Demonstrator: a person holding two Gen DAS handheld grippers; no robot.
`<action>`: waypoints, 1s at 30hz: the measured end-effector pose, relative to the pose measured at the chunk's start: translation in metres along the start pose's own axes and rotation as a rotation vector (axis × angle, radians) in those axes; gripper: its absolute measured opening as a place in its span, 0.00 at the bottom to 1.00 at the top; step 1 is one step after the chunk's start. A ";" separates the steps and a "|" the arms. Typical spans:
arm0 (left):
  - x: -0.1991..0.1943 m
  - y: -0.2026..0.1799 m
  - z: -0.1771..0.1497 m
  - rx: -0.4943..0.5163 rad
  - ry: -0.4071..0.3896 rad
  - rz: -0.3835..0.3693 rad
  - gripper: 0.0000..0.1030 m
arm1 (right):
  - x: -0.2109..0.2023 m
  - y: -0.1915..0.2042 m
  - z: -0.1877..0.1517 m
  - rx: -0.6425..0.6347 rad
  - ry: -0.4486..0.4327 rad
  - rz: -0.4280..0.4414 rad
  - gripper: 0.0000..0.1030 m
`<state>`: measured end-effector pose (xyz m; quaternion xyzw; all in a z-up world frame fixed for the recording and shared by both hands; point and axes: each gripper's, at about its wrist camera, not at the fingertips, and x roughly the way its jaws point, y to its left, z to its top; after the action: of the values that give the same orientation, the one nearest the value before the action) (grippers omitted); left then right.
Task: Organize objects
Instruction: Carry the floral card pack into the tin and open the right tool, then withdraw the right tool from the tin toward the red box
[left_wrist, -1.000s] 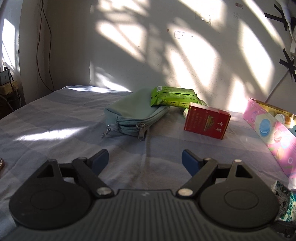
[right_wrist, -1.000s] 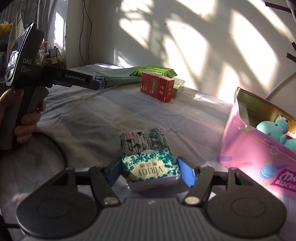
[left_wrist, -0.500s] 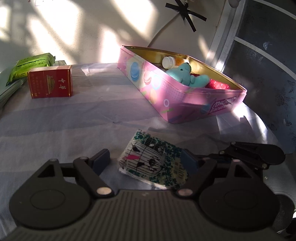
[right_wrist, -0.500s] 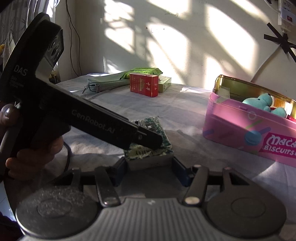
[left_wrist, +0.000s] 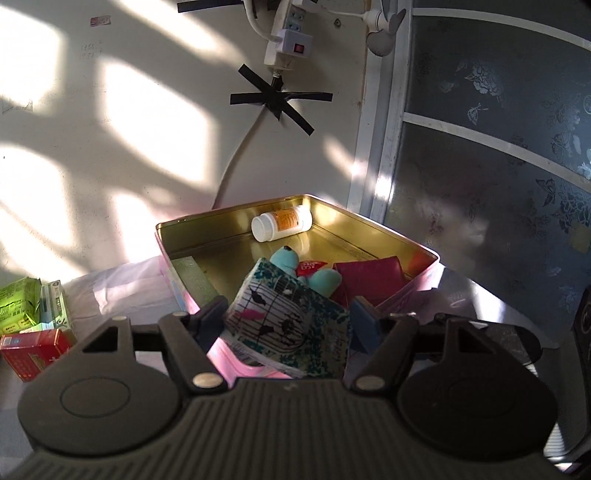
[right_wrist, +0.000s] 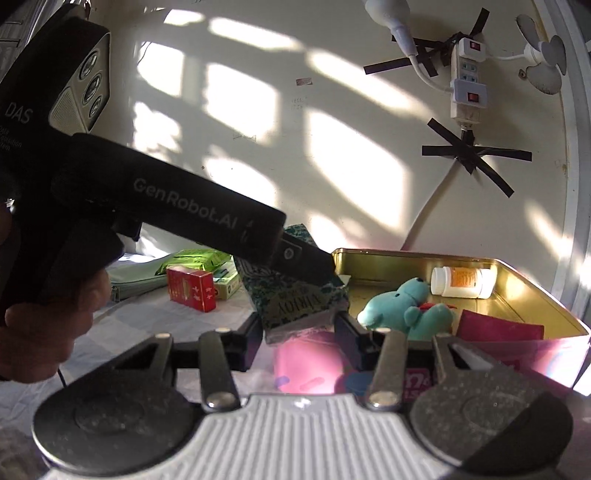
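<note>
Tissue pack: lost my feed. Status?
Left gripper and right gripper both shut on tissue pack, lifted before pink tin. Teal toy inside, beyond.

A home bedroom: striped bedsheet (right_wrist: 140, 325), taped-up power strip (right_wrist: 467, 79), frosted floral window (left_wrist: 498, 177).

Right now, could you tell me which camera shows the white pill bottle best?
The left wrist view: the white pill bottle lies unobstructed against the far wall of the pink tin. The right wrist view shows it too, smaller, beside the teal plush toy.

left gripper (left_wrist: 288, 325), right gripper (right_wrist: 299, 328), both clamped
</note>
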<state>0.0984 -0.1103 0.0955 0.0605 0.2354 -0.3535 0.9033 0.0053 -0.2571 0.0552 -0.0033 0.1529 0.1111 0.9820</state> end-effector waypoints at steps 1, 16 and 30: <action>0.010 -0.001 0.004 0.000 0.015 -0.016 0.71 | 0.005 -0.008 0.002 0.007 -0.002 -0.019 0.42; 0.034 -0.011 0.005 -0.021 0.041 0.276 0.81 | 0.025 -0.064 -0.004 0.159 -0.028 -0.192 0.55; -0.016 -0.021 -0.037 -0.029 0.038 0.369 0.82 | -0.031 -0.052 -0.027 0.309 -0.036 -0.195 0.55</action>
<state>0.0605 -0.1058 0.0717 0.0963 0.2424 -0.1769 0.9490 -0.0207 -0.3158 0.0373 0.1347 0.1497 -0.0092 0.9795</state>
